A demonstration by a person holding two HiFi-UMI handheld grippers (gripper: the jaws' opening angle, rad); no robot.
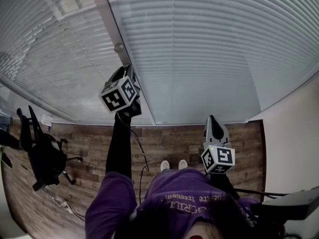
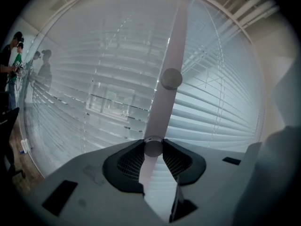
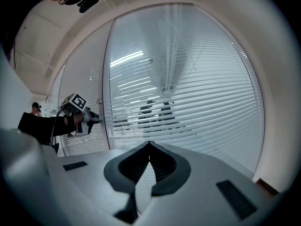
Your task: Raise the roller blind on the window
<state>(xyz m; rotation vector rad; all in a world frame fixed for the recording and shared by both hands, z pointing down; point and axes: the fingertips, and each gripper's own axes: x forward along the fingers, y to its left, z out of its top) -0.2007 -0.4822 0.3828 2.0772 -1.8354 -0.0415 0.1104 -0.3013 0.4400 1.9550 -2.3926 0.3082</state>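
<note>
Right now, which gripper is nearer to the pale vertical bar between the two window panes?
Left. The left gripper is at the bar, jaws closed on a small round knob on it. The right gripper is apart, off to its right, shut.

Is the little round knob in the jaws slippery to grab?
Probably a bit: the knob looks smooth and round, so it could slip. It looks fixed to the frame, so it likely turns rather than lifts off.
</note>
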